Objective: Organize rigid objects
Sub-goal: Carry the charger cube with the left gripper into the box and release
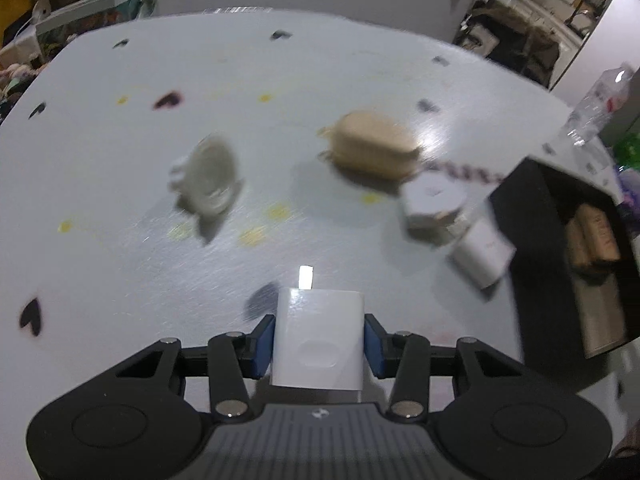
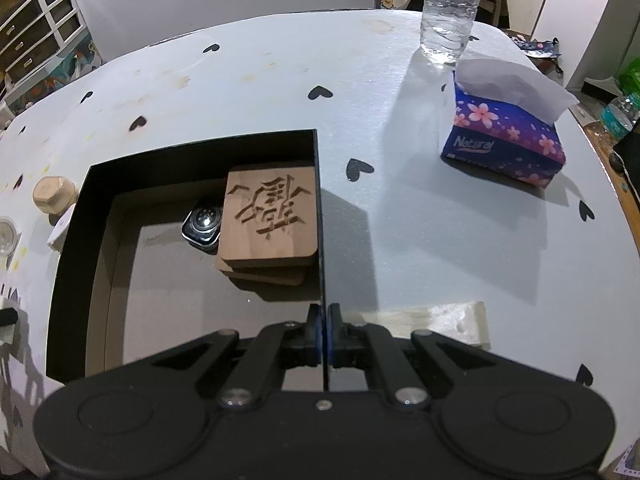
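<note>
Broadly, a white table (image 2: 248,80) printed with small black hearts filled both views. On it sat a black open-topped box (image 2: 72,264), the largest item. My right gripper (image 2: 324,328) had its jaws together, pinched on the box's thin right wall, one blue pad (image 2: 316,330) on either side of it. Inside the box, at its far right corner, lay a stack of square wooden coasters (image 2: 268,216) with a carved character on the top one. Just beside the stack, on its left, lay a dark smartwatch face (image 2: 202,222).

To the right of the box, well apart from it, sat a purple tissue pack (image 2: 508,140) with pink flowers and a white tissue standing out of its top. Behind that stood a clear water bottle (image 2: 448,8).

My left gripper (image 1: 318,344) was clamped on a white charger block (image 1: 318,340), the blue pads (image 1: 264,344) pressing its two sides. The block was clear of the table, with the box to its right in that blurred view. Ahead lay a tan oval case (image 1: 374,146), then a small round jar with a white lid (image 1: 434,210), another white block (image 1: 482,254) just beside the box's near wall, and a clear round dish (image 1: 208,178) off to the left.
</note>
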`<state>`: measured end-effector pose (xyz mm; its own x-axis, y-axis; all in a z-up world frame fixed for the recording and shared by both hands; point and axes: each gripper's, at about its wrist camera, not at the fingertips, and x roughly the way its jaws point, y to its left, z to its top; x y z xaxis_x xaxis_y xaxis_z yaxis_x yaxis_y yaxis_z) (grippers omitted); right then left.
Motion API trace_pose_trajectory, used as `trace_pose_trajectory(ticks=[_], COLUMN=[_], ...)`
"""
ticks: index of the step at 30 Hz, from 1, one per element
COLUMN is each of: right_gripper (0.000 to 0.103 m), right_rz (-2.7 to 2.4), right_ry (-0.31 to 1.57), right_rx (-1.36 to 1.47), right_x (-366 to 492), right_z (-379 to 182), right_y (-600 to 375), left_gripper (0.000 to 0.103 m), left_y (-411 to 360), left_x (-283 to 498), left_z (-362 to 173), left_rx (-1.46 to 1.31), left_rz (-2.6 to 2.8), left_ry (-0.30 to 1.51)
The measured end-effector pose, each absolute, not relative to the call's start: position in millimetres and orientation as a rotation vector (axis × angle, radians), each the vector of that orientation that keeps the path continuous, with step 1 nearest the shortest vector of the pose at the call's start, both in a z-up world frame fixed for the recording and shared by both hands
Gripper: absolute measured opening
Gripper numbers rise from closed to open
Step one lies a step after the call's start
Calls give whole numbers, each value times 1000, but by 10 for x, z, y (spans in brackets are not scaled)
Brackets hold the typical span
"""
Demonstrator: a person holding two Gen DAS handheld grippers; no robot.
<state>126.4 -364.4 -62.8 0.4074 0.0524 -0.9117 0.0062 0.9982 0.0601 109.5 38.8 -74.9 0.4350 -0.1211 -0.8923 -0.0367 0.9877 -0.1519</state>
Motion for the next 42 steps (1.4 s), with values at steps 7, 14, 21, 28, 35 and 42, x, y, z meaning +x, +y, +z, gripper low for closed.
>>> trace_pose_trajectory(ticks=[7, 14, 21, 28, 35, 42], right_gripper=[3, 3, 3, 3, 3, 3], right_rz=[42, 51, 62, 64, 51, 40], right_ry=[1155, 1157, 1157, 1159, 1164, 1171], right_rx=[52, 50, 52, 55, 73, 85], right_x=[1252, 1256, 1254, 1257, 1259, 1262], right_z=[-636, -638, -638, -638, -637, -636], right_y=[-3648, -3654, -3666, -3672, -3681, -3681], left_gripper=[46, 46, 46, 46, 46, 46], left_y=[-100, -840, -1483, -1742, -1871, -1972], left_x=[1275, 1491, 1649, 1937, 2159, 2194], left_z=[-269, -82, -192, -452, -685, -828], left_rx=[-173, -113, 158, 503, 773, 916], left_rz=[-136, -305, -545, -812, -970, -1085], left_ry=[1000, 972, 942, 949, 968, 930])
